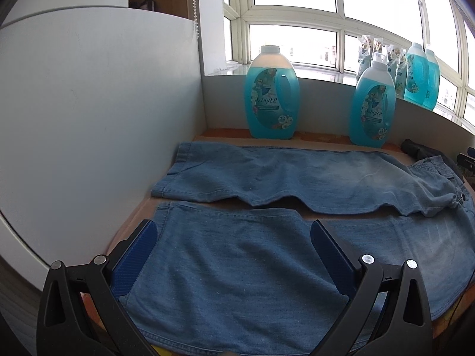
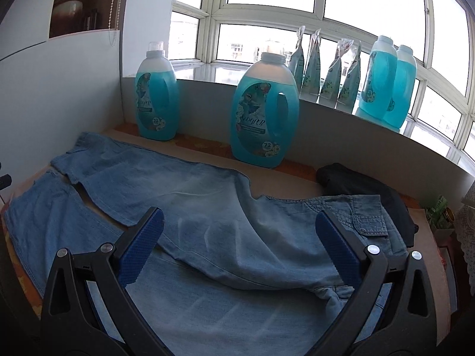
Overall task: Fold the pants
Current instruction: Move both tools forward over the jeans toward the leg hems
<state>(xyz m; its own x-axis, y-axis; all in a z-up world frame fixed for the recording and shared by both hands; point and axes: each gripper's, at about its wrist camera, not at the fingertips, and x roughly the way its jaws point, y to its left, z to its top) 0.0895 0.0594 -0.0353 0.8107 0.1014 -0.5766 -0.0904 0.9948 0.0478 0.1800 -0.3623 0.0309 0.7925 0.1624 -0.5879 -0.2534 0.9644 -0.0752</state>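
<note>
A pair of light blue denim pants lies spread flat on the table, legs side by side, cuffs at the left and waistband at the right. My left gripper hovers open over the cuff end of the near leg, nothing between its blue pads. In the right wrist view the same pants stretch across the table, with the crotch and pocket area near the right. My right gripper hangs open above the thigh and seat region, holding nothing.
Two large bottles of blue liquid stand at the table's back edge against a low grey wall. More bottles and pouches sit on the windowsill. A dark garment lies beside the waistband. A white panel borders the left.
</note>
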